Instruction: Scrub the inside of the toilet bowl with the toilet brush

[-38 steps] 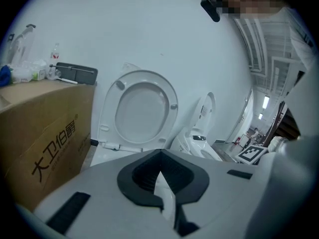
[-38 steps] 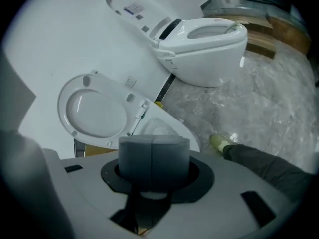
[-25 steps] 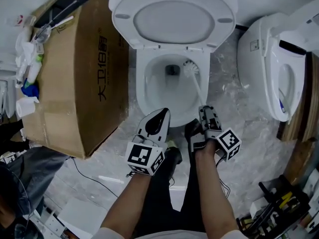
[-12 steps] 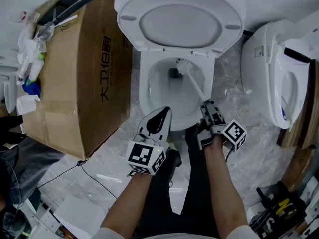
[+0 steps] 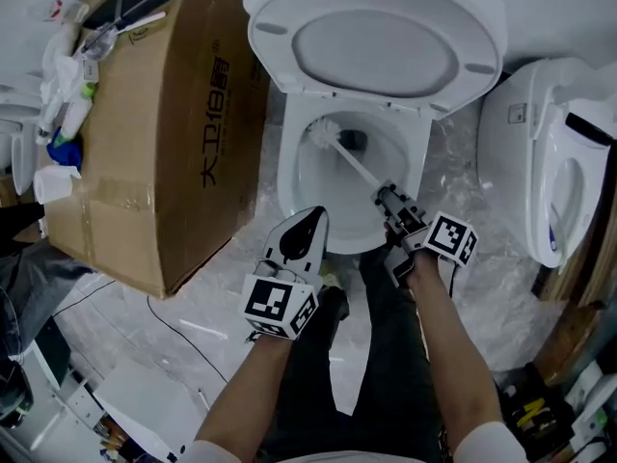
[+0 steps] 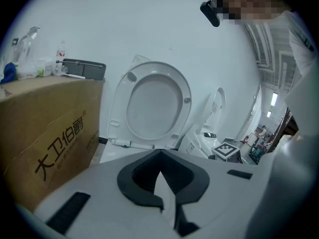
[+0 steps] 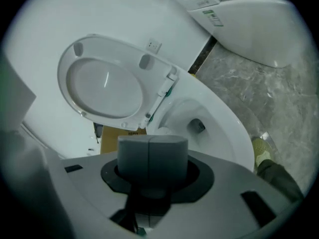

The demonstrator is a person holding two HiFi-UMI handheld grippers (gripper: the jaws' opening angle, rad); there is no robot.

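Note:
In the head view the white toilet bowl point(image 5: 307, 186) is open, its lid point(image 5: 376, 41) raised. The toilet brush point(image 5: 323, 133) has its white bristle head on the bowl's left inner wall, near the dark drain. Its thin handle slants down-right into my right gripper point(image 5: 388, 199), which is shut on it above the bowl's front right rim. In the right gripper view the pads point(image 7: 134, 156) are pressed together and hide the handle; the bowl point(image 7: 227, 128) lies beyond. My left gripper point(image 5: 305, 231) hovers at the bowl's front rim, shut and empty; its view shows the lid point(image 6: 152, 106).
A big cardboard box point(image 5: 164, 133) stands tight against the toilet's left side, with bottles and clutter point(image 5: 63, 95) on top. A second white toilet point(image 5: 554, 172) sits at the right. A black cable point(image 5: 183, 340) runs over the marble floor. The person's legs and shoe point(image 5: 333, 302) are below.
The brush head has swept from the right side of the bowl across the drain to the left wall. My right gripper swung with it; the left gripper stayed put.

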